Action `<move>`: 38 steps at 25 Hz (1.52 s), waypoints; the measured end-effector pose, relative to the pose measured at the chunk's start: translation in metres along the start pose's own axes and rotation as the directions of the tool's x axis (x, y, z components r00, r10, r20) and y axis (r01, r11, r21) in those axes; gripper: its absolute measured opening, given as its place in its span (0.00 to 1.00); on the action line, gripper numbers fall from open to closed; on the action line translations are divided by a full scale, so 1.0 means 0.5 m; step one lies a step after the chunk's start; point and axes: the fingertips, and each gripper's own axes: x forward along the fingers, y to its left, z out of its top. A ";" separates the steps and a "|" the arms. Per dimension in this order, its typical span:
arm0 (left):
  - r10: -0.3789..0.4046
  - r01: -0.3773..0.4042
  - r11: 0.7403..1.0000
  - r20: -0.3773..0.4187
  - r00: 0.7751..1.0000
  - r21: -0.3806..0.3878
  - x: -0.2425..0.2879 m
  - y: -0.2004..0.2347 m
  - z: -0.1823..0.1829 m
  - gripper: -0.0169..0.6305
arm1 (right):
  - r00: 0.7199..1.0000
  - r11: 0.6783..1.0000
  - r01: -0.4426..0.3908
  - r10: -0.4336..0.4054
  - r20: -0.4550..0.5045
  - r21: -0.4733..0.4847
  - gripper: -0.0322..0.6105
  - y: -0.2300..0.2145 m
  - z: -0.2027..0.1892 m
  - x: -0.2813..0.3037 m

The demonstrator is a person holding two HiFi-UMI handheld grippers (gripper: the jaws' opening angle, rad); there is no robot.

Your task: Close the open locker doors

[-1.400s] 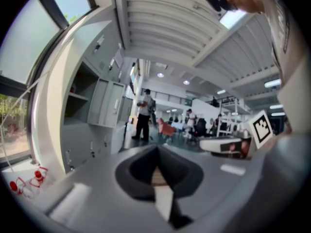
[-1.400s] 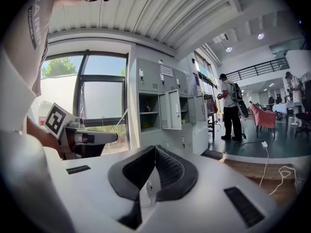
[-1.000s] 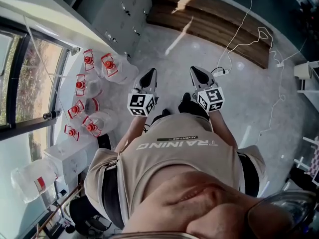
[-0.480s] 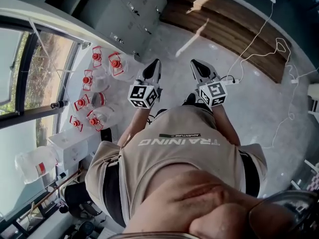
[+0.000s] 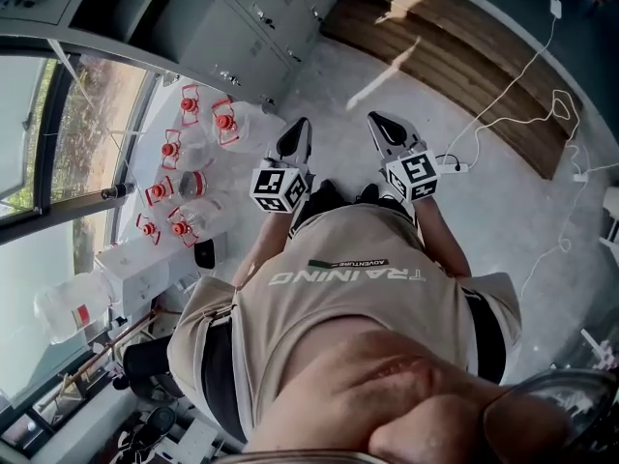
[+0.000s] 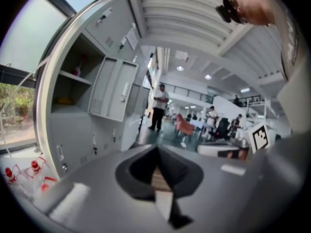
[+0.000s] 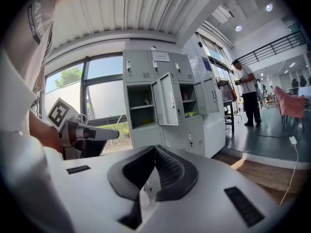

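I'm holding both grippers out in front of my chest, above a polished grey floor [image 5: 484, 196]. The left gripper [image 5: 300, 130] has its fingers pressed together with nothing between them. The right gripper [image 5: 375, 122] is the same: fingers closed and empty.

The grey lockers [image 7: 194, 125] stand ahead and to my left against the wall, well apart from both grippers. An upper door [image 7: 167, 98] hangs open, and the compartment [image 7: 141, 101] beside it shows a shelf with small things I can't identify.

Next to the lockers a big window [image 5: 68, 153] runs along the wall. Below it, a cluster of clear water bottles [image 5: 184, 167] with red caps sits on the floor. A dark wooden strip [image 5: 464, 61] crosses the floor beyond the grippers, and a white power strip [image 5: 453, 167] lies just to the right of the right gripper. Further into the hall a person [image 7: 247, 93] stands on the darker floor past the lockers.
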 end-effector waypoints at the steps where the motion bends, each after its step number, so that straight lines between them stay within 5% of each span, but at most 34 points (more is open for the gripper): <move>1: -0.005 0.005 1.000 -0.005 1.000 0.010 0.012 0.000 0.002 0.03 | 1.000 1.000 -0.002 0.002 -0.009 0.005 0.07 -0.010 -0.001 0.010; 24: -0.156 0.151 0.986 0.062 0.986 0.076 0.324 0.276 0.185 0.03 | 0.995 0.995 0.100 -0.100 0.019 -0.013 0.07 -0.170 0.165 0.386; 31: -0.075 0.072 0.995 0.046 0.996 0.075 0.418 0.328 0.209 0.03 | 1.000 1.000 0.013 -0.013 0.009 -0.006 0.07 -0.264 0.183 0.485; 38: 0.105 -0.108 0.993 0.070 0.992 0.044 0.522 0.373 0.275 0.03 | 0.974 0.971 -0.226 0.228 0.011 -0.078 0.07 -0.352 0.263 0.616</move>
